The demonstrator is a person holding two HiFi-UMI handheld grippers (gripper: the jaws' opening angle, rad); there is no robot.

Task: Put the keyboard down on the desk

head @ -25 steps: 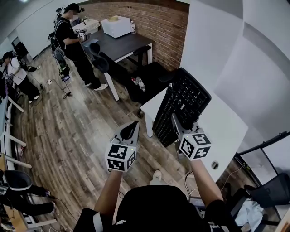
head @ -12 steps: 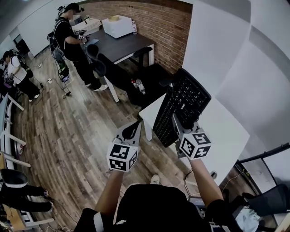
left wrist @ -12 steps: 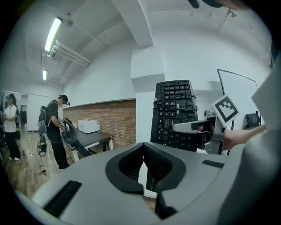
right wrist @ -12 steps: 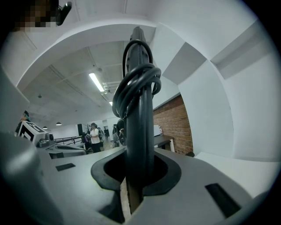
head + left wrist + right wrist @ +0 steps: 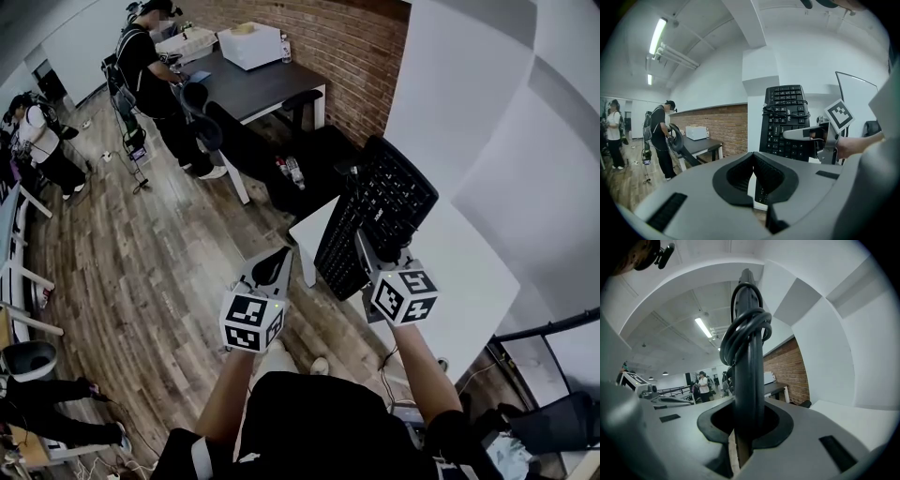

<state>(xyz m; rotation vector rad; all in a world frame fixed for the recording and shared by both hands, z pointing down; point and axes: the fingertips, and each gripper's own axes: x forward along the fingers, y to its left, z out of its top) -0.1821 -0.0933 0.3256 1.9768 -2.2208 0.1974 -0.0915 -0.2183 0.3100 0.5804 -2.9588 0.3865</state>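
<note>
Keyboard (image 5: 392, 199), black and wrapped in its cable, stood on edge at 1 o'clock in the head view, over the white desk (image 5: 473, 272), clamped in the half-open right gripper (image 5: 748, 420). At its 9 o'clock, the left gripper (image 5: 273, 267) was fully closed on nothing.

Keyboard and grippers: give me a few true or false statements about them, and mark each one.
1. The right gripper holds the keyboard. True.
2. The keyboard lies flat on the desk. False: it is held upright, not yet laid down.
3. The left gripper is shut and empty. True.
4. The cable hangs loose to the floor. False: it is coiled around the keyboard.
5. The keyboard is white. False: it is black; the desk is white.
</note>
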